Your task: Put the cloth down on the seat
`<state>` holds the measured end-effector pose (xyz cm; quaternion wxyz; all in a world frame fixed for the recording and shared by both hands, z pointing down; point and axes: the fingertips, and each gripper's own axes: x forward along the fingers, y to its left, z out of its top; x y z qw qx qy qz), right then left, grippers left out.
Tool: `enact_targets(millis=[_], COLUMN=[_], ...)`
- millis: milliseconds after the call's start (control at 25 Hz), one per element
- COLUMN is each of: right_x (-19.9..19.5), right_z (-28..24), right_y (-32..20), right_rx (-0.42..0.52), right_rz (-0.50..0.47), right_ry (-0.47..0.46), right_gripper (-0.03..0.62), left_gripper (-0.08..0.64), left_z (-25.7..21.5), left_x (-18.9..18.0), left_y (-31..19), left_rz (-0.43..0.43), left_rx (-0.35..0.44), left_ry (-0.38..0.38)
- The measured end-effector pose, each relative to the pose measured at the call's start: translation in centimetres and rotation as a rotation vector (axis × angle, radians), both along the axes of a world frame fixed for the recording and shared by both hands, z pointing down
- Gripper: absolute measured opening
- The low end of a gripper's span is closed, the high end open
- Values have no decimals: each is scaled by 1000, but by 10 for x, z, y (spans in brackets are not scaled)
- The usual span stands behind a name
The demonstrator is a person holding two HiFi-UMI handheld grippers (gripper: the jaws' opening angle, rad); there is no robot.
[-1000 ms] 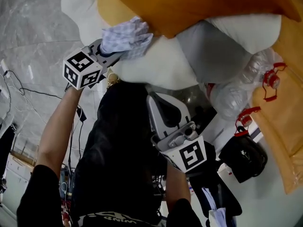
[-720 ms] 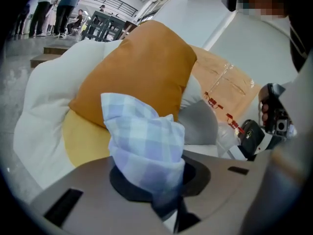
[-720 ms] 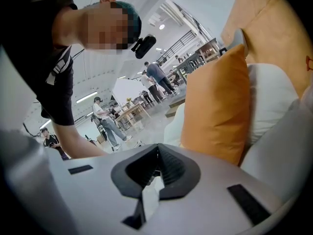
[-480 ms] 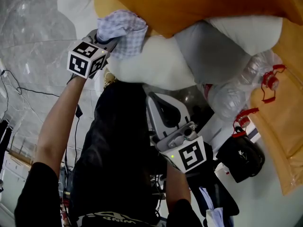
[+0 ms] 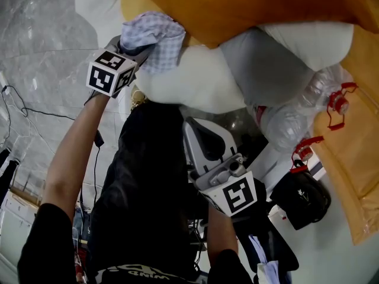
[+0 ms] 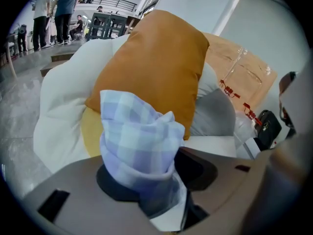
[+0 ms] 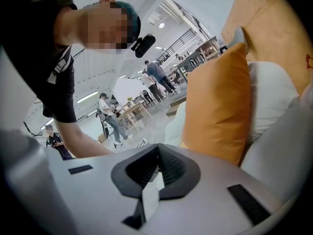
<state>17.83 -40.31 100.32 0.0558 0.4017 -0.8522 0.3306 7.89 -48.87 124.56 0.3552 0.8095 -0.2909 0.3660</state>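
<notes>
A blue-and-white checked cloth (image 5: 155,37) lies bunched against the white seat cushion (image 5: 195,81), just below an orange pillow (image 5: 249,5). My left gripper (image 5: 139,49) is at the cloth's near side. In the left gripper view the cloth (image 6: 139,146) stands up in a loose bundle between the jaws of the left gripper (image 6: 156,180). Those jaws are opening, and the right pad shows bare beside the cloth. My right gripper (image 5: 192,126) hangs lower, in front of the person's dark trousers, shut with nothing in it (image 7: 157,153).
A grey cushion (image 5: 266,70) lies right of the white one. Crumpled clear plastic with red clips (image 5: 308,105) and a black bag (image 5: 305,197) sit at the right. Grey marble floor (image 5: 41,34) and cables are at the left. People stand far off (image 6: 58,9).
My left gripper has carried the cloth up and a little left onto the seat's edge, then nearly stopped. The right gripper has stayed where it was.
</notes>
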Motion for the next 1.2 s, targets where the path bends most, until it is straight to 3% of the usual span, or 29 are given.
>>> enact_targets(millis=[280, 480, 760, 1080, 1200], right_x=[-7, -11, -16, -21, -23], right_z=[-1, -5, -12, -35, -50], right_y=[3, 3, 3, 3, 1], right_rx=[-40, -39, -27, 27, 45], right_rz=[2, -4, -2, -13, -20], right_ry=[-21, -20, -22, -1, 5], right_gripper=[19, 20, 20, 20, 19], left_gripper=[348, 424, 428, 420, 277], left_z=[5, 4, -10, -45, -62], left_x=[-18, -37, -59, -57, -55], left_y=[0, -5, -15, -16, -12], left_rz=[-35, -91, -153, -171, -151], left_rx=[-10, 17, 69, 110, 122], left_ry=[-64, -108, -151, -110, -109])
